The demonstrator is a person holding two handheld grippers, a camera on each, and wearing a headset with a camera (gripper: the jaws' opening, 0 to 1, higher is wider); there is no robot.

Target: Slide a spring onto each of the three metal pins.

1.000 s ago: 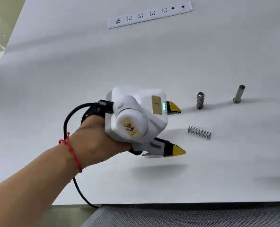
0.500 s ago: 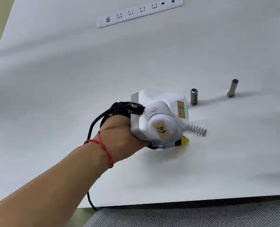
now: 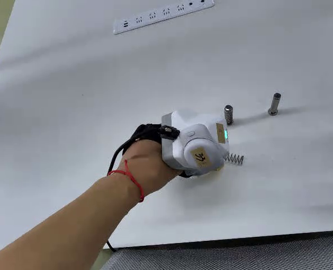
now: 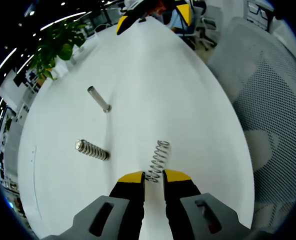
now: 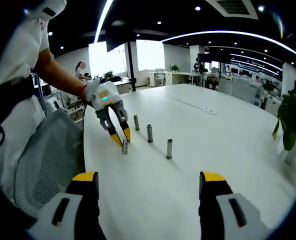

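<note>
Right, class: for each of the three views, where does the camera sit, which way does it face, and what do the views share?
Head view: worn on the head, looking down at the table; forearm and hand show.
Left gripper view: on the left claw, facing along the table over the spring; its tips flank the spring's end.
Right gripper view: on the right claw, facing back at the person; jaws wide apart.
Shared: all three show the spring and the bare pin.
</note>
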